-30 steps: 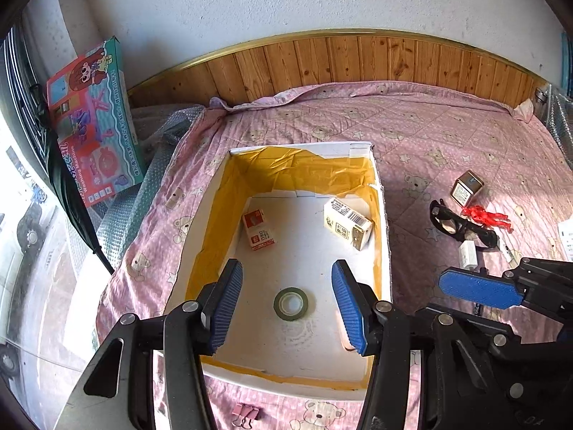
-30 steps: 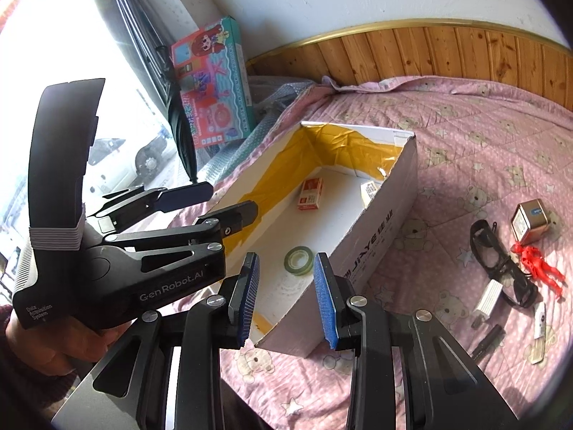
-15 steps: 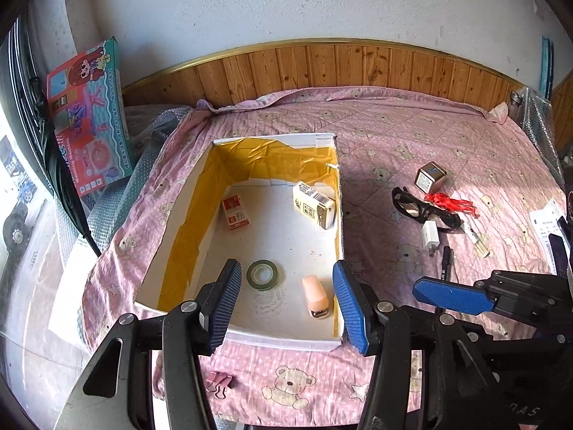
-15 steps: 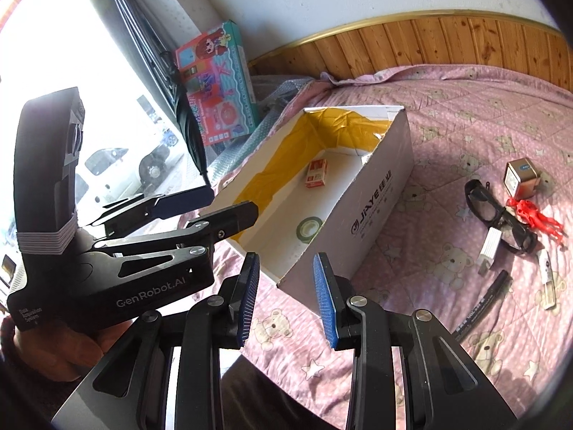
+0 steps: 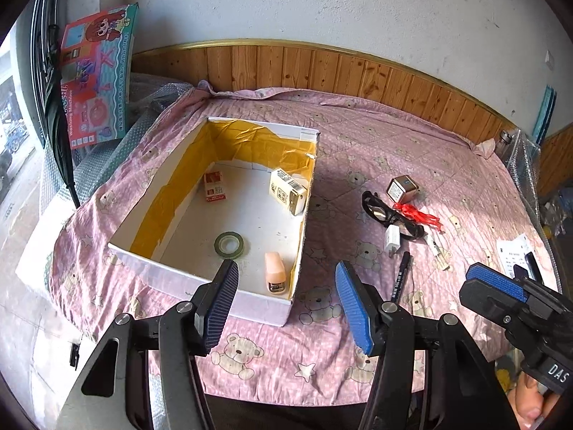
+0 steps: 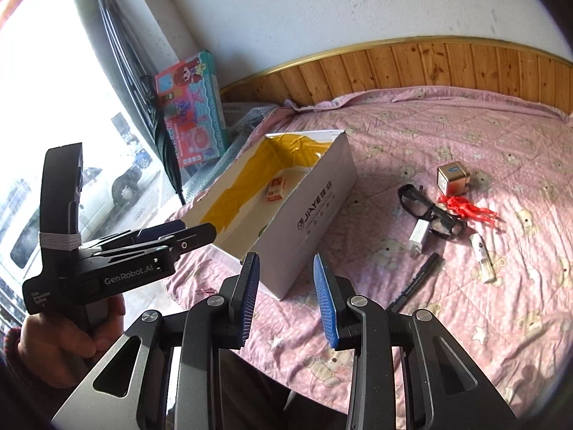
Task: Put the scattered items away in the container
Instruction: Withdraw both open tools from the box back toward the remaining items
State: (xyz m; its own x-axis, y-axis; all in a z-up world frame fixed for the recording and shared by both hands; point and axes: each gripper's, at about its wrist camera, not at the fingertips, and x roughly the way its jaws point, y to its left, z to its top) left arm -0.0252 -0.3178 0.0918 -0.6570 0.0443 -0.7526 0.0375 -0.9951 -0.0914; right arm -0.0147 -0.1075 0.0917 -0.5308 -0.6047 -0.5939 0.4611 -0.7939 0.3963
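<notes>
A white cardboard box (image 5: 200, 281) with yellow lining lies on the pink bedspread. It holds a red packet (image 5: 215, 187), a beige carton (image 5: 288, 191), a green tape roll (image 5: 230, 245) and a pink stapler (image 5: 275, 276). My left gripper (image 5: 286, 308) hovers open and empty over the box's near right corner. My right gripper (image 6: 286, 297) is open and empty too, just short of the box (image 6: 315, 208). To the right lie black glasses (image 5: 390, 215), a metallic cube (image 5: 401, 189), a red toy figure (image 5: 419, 213), a white charger (image 5: 392, 242), a black pen (image 5: 401, 279) and a white tube (image 5: 437, 251).
A colourful toy box (image 5: 96, 75) and a black umbrella (image 5: 57, 114) lean by the window on the left. A paper slip (image 5: 512, 258) lies at the bed's right side. A pink binder clip (image 6: 206, 291) lies near the bed's front edge. A wooden headboard (image 5: 322, 71) runs along the back.
Both grippers have drawn back from the box and towards the bed's front edge. The pink stapler, hidden behind a finger a second ago, now shows fully.
</notes>
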